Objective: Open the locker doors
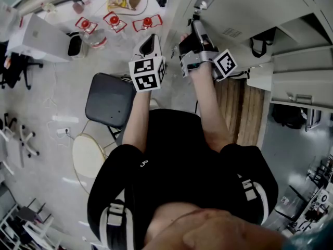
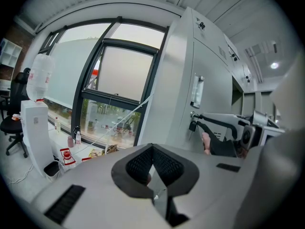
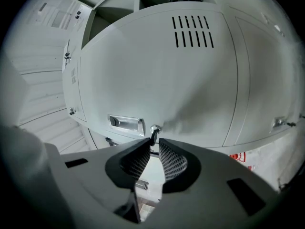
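grey steel lockers point(image 1: 244, 9) dead ahead. your right gripper point(image 3: 154, 141) has its jaws slightly apart, with the small dark key point(image 3: 153, 135) of the pale grey vented locker door point(image 3: 157, 80) between the tips, apparently unpinched. clamp squarely before pulling, or use the chrome recessed handle point(image 3: 126, 123) just left. left gripper point(image 2: 153, 149) is closed and empty.

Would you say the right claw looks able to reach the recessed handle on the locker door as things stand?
Probably yes: the right claw sits at the key, and the recessed handle lies right beside it on the locker door, with nothing between.
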